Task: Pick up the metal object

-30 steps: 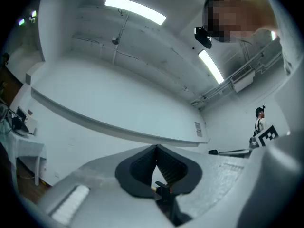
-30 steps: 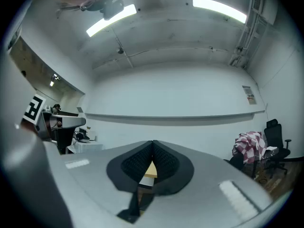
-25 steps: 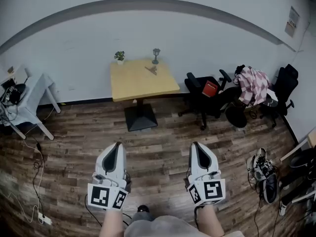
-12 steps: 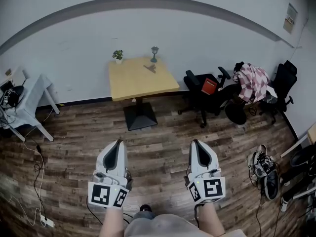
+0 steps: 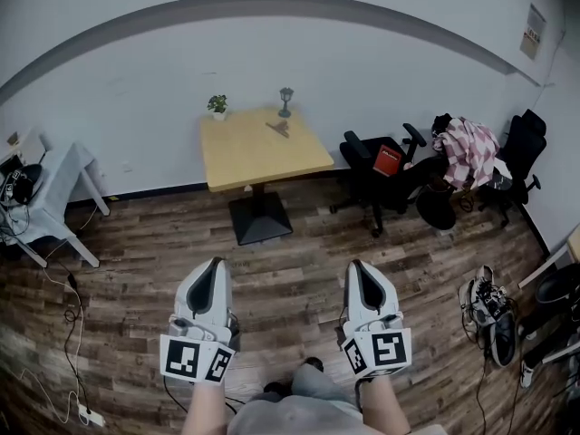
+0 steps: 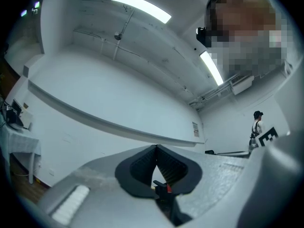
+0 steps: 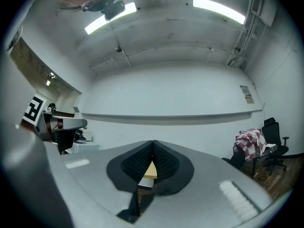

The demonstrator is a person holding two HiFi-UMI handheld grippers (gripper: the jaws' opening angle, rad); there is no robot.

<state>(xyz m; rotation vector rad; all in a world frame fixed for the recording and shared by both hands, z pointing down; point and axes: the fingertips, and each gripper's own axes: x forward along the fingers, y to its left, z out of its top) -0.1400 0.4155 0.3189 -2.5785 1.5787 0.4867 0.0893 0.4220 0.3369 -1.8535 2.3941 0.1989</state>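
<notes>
A small flat metal object [image 5: 278,129] lies on the yellow square table [image 5: 263,157] by the far wall, next to a little metal lantern-shaped stand [image 5: 286,101] and a potted plant [image 5: 218,106]. My left gripper [image 5: 216,263] and right gripper [image 5: 355,265] hang side by side over the wooden floor, far short of the table. Both are shut with nothing between the pads. In the left gripper view the jaw tips [image 6: 156,146] meet in front of the white wall. In the right gripper view the shut tips [image 7: 153,141] frame a sliver of the yellow table [image 7: 150,170].
Black office chairs [image 5: 385,166] stand right of the table, one draped with a plaid cloth [image 5: 467,152]. A white side table [image 5: 54,184] stands at the left, with cables [image 5: 68,288] trailing over the floor. Shoes and gear [image 5: 489,311] lie at the right edge.
Both grippers have kept shut and shifted slightly toward the table. A dark shoe has come into view between them at the bottom of the head view.
</notes>
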